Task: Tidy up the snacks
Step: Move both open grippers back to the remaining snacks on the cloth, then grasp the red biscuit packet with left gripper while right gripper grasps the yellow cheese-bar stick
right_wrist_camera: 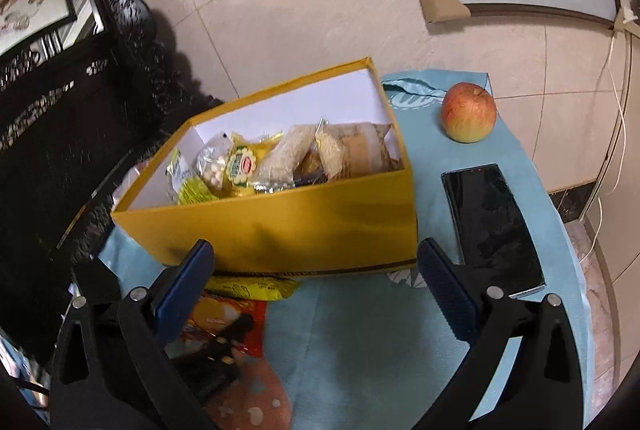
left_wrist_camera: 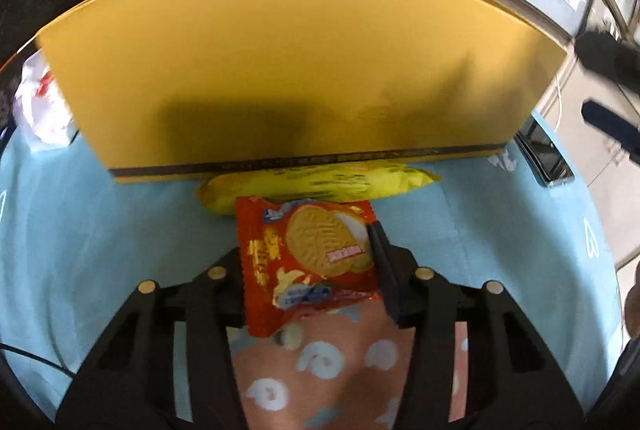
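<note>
Pale blue cloth covers the worktop, with a pink patch printed with white shapes at its near edge. On it stands a large mustard-yellow cardboard box, open at the top and white inside, set toward the far left of the worktop and filled with bagged snacks. A black smartphone lies flat by the right edge, just beside the box. A red-and-yellow apple sits near the far right corner, apart from the phone. A long yellow snack packet lies against the foot of the box's near wall. Just in front of it, overlapping its edge, is a red biscuit packet printed with round sandwich biscuits; it lies near the worktop's near edge, outside the box. The left gripper has its jaws partly closed on this red packet, one black finger pressing each side. The right gripper, with blue-padded fingers, hovers over the cloth in front of the box, its jaws spread wide with nothing between them. A crumpled white bag shows past the box's left end.
</note>
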Motion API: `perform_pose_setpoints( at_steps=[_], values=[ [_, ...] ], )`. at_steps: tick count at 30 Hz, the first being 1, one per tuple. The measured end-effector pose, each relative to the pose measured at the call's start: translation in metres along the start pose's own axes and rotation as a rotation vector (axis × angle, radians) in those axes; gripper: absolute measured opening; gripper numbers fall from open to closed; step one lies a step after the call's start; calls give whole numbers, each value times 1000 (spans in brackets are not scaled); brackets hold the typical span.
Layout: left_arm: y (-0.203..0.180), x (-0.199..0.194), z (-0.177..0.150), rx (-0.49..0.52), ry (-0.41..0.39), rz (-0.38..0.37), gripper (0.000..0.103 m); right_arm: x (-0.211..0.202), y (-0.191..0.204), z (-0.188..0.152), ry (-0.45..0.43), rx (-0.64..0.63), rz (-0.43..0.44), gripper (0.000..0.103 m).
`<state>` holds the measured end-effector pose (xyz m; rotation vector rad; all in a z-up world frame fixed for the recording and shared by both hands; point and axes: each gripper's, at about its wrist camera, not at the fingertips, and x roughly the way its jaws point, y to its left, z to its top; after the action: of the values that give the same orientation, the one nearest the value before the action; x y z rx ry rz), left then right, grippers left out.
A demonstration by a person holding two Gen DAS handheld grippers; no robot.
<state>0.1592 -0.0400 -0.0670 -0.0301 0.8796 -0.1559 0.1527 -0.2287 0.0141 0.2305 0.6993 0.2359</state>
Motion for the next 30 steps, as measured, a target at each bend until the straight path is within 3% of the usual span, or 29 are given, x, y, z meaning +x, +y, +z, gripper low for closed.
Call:
perform_pose_setpoints(
  at_steps=[9,21,27,30],
  values=[
    [47,-20,2,-72,-59,0,48,38,42,-27,119,-232,47,102],
    [59,-14,1,-146,-18,-5,48,90,65,-36,254,-285,27,101],
    [70,-16,-3,-164,-12,9,48,113,76,-42,319,-365,47,84],
    [74,-16,-6,-171,-7,14,47,120,83,-46,341,-386,39,84]
  ],
)
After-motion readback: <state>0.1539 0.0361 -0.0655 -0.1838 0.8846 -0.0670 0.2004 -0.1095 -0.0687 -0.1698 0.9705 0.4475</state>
